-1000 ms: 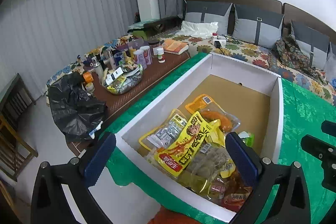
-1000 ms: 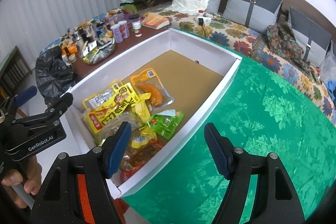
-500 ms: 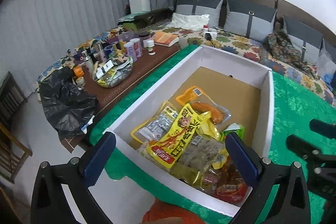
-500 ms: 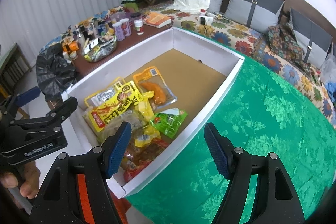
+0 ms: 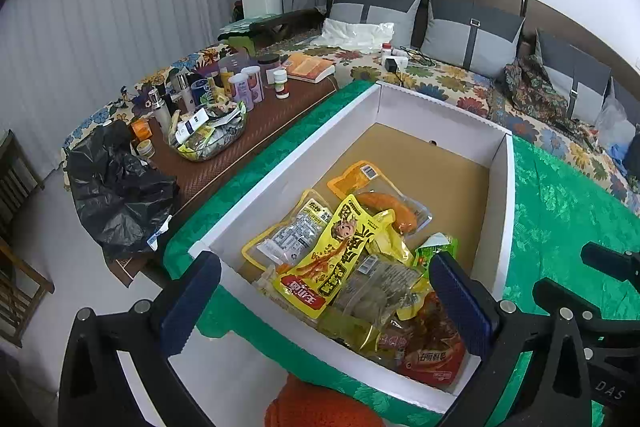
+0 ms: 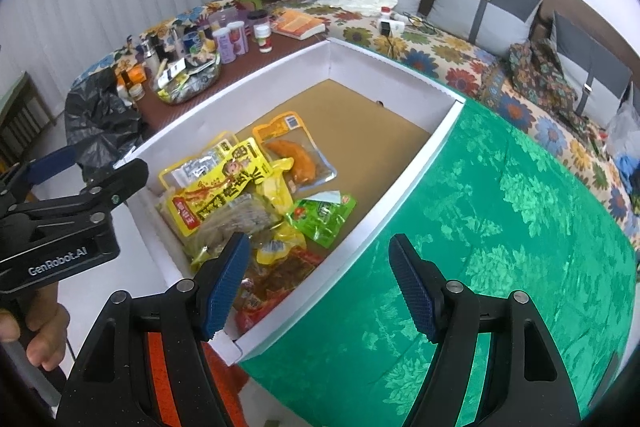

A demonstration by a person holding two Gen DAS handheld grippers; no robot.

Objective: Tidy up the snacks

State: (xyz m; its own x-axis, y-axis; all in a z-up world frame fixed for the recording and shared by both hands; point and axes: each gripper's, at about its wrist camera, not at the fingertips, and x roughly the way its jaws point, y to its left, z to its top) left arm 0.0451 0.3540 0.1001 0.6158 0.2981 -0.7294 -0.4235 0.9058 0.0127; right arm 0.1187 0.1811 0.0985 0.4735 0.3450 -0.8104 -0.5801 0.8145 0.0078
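Both fingers of the left gripper point(image 5: 324, 303) stand spread and empty, hovering over the near end of the white box point(image 5: 496, 195), probably lined up to pick from the snack packets point(image 5: 340, 267) heaped there; the yellow packet point(image 5: 332, 259) lies on top, and the pouches beneath it are largely covered. From the right wrist view, the right gripper point(image 6: 320, 283) is likewise spread with nothing between its fingers, poised above the box's near corner and the green cloth point(image 6: 500, 227). A green packet point(image 6: 324, 215) lies beside the heap. The far half of the box floor is bare, seemingly room for sorting. The bench under the cloth is hidden.
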